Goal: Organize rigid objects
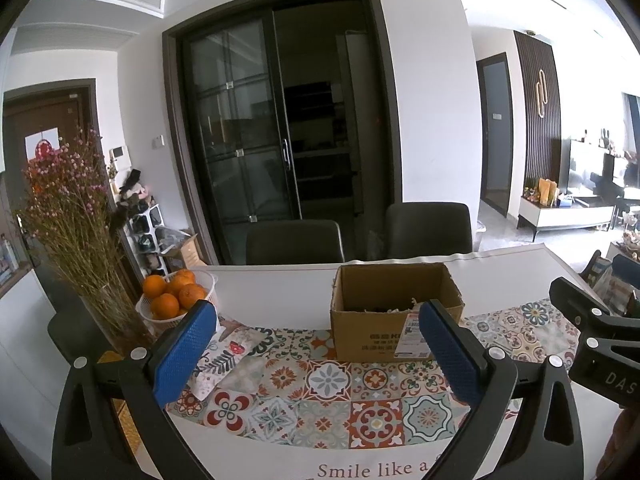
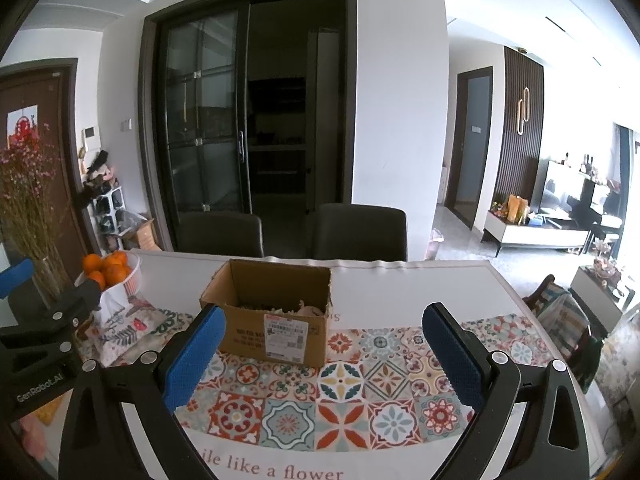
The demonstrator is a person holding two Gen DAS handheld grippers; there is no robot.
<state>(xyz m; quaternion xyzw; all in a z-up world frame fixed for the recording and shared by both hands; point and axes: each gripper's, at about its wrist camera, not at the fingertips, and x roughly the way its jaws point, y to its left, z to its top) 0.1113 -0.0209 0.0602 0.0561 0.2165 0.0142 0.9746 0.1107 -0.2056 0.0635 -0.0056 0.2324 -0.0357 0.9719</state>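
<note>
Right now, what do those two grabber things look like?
Each tool is black plastic with two fingers wearing bumpy blue pads, held by silver screws. The left tool and right tool look the same. White letters show on their sides: "GenRobot.AI" on the left, "DAS" on the right.

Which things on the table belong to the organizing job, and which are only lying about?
Job: cardboard box, open, with items inside; left gripper and right gripper, both open and empty.

Lying about: basket of oranges, dried flowers, patterned pouch, chairs.
</note>
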